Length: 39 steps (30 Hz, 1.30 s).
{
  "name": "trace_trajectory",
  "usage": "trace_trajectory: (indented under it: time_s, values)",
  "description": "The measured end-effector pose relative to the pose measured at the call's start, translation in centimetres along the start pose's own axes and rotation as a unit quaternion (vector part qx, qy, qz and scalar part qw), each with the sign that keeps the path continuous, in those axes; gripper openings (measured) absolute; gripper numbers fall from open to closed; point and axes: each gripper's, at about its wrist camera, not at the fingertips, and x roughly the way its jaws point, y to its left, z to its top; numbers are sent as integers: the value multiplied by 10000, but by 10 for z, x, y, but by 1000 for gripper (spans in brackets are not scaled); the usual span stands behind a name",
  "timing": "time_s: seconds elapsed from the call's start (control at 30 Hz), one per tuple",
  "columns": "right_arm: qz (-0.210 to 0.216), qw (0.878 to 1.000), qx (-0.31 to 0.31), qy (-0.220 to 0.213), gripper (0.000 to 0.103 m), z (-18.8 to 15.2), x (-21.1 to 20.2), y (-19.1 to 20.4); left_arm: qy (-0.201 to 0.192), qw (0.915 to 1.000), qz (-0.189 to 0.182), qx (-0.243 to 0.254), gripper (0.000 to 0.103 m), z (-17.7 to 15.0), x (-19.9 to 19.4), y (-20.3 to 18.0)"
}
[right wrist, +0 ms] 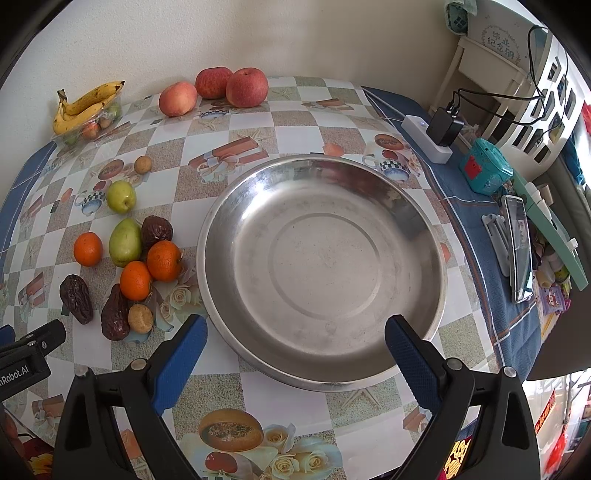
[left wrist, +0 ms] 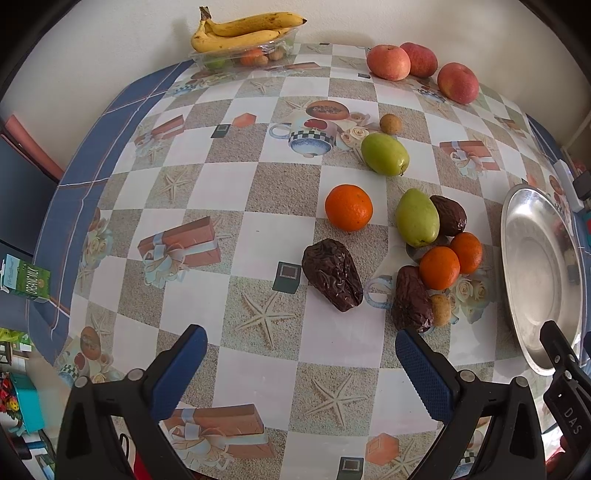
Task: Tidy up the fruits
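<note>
Nearest the lens, both grippers are seen hovering over the checkered surface (left wrist: 258, 206) with nothing in them. The left gripper (left wrist: 301, 347) has its jaws spread wide, and the right gripper (right wrist: 295, 334) is spread just as wide, right over the near rim of the steel bowl (right wrist: 413, 221), which sits empty.

Just past the left gripper, a wrinkly brown date (left wrist: 332, 275) is found lying alone, with a second date (left wrist: 412, 304) beside it touching a small tan round fruit (left wrist: 440, 310). Two small oranges (left wrist: 439, 267) are packed together behind those, close to the bowl's left side. A green fruit (left wrist: 417, 218) and a third date (left wrist: 448, 216) are pressed against each other there, and a lone orange (left wrist: 349, 208) is set a bit apart.

Farther back, another green fruit (left wrist: 385, 153) and a second tan fruit (left wrist: 390, 123) are spotted. At the far edge by the wall, three apples (left wrist: 388, 62) are grouped, and bananas (left wrist: 236, 35) are piled on a clear tray (left wrist: 207, 61).
</note>
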Motion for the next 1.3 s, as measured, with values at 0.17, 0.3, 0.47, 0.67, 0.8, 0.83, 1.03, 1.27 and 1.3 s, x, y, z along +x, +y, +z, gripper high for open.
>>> trace_trajectory:
  time_s: [0.17,0.3,0.47,0.67,0.8,0.83,1.03,1.27,1.3]
  values:
    - [1,10000,-21,1,97,-2,2,2,-3,10000,16,12,103,-1,1,-1]
    - [3,10000,-22,4,97,-1,1,1,-4,10000,27,35,103,-1,1,-2]
    - [3,10000,-19,6,97,-1,1,2,-4,10000,35,43,103,-1,1,-2]
    - [4,10000,-19,10,97,-1,2,2,-1,10000,40,52,103,-1,1,-2]
    - [2,10000,-19,11,97,-1,2,2,-5,10000,38,47,103,0,1,-2]
    - [3,10000,-20,12,97,-1,2,2,-13,10000,34,49,103,0,1,-2]
    - [5,10000,-15,14,97,-2,2,3,-22,10000,31,50,103,0,0,-2]
    - [4,10000,-25,15,97,-2,2,3,-31,10000,25,44,103,0,0,-1]
    - [4,10000,-25,17,97,-1,2,2,-32,10000,20,38,103,0,0,-1]
